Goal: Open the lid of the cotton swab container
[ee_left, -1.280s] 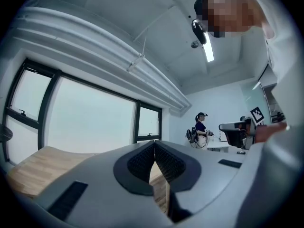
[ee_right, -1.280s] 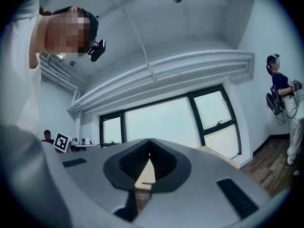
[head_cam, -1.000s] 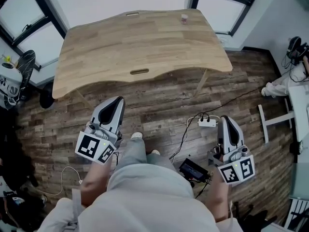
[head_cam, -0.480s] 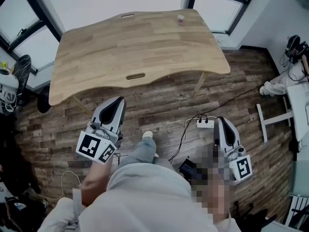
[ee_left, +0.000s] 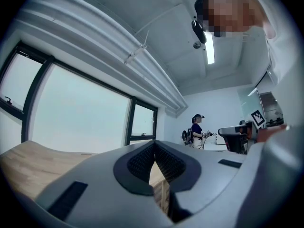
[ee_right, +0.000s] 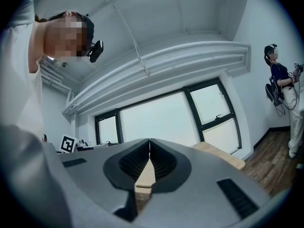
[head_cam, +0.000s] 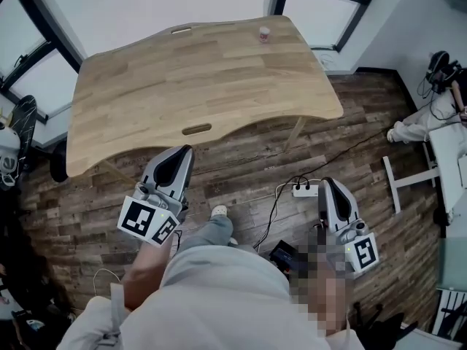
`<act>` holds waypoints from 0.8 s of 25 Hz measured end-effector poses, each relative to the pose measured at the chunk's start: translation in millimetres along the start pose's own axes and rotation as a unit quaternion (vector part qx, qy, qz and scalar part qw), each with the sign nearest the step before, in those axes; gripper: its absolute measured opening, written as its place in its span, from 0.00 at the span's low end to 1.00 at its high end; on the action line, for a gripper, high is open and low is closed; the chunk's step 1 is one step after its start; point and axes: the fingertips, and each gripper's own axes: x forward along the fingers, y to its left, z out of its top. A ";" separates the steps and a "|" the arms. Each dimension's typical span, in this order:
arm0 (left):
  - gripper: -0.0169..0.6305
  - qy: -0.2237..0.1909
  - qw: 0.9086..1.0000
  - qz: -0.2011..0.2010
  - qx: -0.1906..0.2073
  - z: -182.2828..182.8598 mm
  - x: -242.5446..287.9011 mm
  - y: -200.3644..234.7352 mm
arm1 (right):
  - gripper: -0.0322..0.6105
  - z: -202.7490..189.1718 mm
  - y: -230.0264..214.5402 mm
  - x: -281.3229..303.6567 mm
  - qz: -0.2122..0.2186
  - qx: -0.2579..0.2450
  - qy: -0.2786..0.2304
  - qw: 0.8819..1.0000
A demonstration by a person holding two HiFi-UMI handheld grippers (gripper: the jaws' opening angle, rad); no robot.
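Note:
A small cotton swab container [head_cam: 263,34] with a pinkish lid stands near the far right edge of the wooden table [head_cam: 160,86]. My left gripper [head_cam: 185,152] is shut and empty, held level just short of the table's near edge. My right gripper [head_cam: 325,183] is also shut and empty, over the floor to the right of the table. In the left gripper view the jaws [ee_left: 154,144] meet at the tips, and in the right gripper view the jaws [ee_right: 149,141] are closed too. The container does not show in either gripper view.
A power strip [head_cam: 305,189] with cables lies on the wood floor between the grippers. A dark device [head_cam: 284,256] lies by the person's feet. Windows [head_cam: 321,6] run behind the table. Another person [ee_left: 197,131] stands at the far wall. A white desk [head_cam: 452,159] is at right.
Both grippers have moved forward toward the table. The table and container have shifted left and down in the head view. Both jaws stay shut.

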 end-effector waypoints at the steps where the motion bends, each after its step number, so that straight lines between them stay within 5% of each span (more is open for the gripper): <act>1: 0.05 0.000 1.000 -0.002 0.000 0.5 5.1 2.4 | 0.08 0.5 -2.8 4.3 -0.001 0.000 0.000 1.000; 20: 0.05 0.010 0.999 -0.038 0.009 6.6 100.5 71.3 | 0.08 1.8 -46.4 108.9 -0.015 0.003 0.003 1.000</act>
